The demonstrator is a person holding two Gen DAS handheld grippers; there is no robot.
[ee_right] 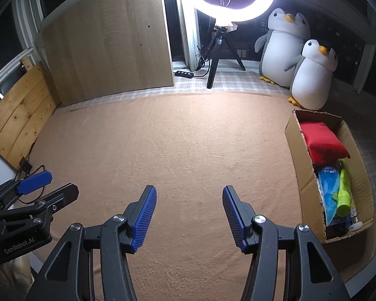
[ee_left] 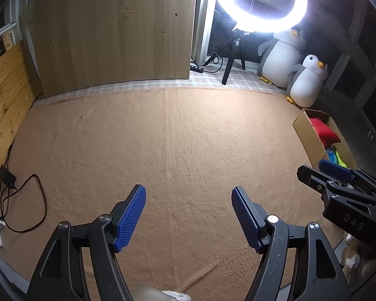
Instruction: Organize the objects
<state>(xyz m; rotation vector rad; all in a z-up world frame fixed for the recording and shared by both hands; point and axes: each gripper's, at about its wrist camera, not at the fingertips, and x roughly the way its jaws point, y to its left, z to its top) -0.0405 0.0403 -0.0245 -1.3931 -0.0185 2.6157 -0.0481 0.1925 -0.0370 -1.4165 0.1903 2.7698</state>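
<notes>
Cardboard box [ee_right: 298,150] holds red cushion [ee_right: 320,141], perhaps bottles.

box contents [ee_right: 336,193] partly hidden, blurred scrap [ee_left: 150,293] bottom edge

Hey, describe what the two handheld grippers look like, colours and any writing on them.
Both the left gripper and right gripper have black plastic frames, silver pivot bolts and blue ribbed pads. White lettering reads "GenRobot.AI" on the left body, "DAS" on the right.
</notes>
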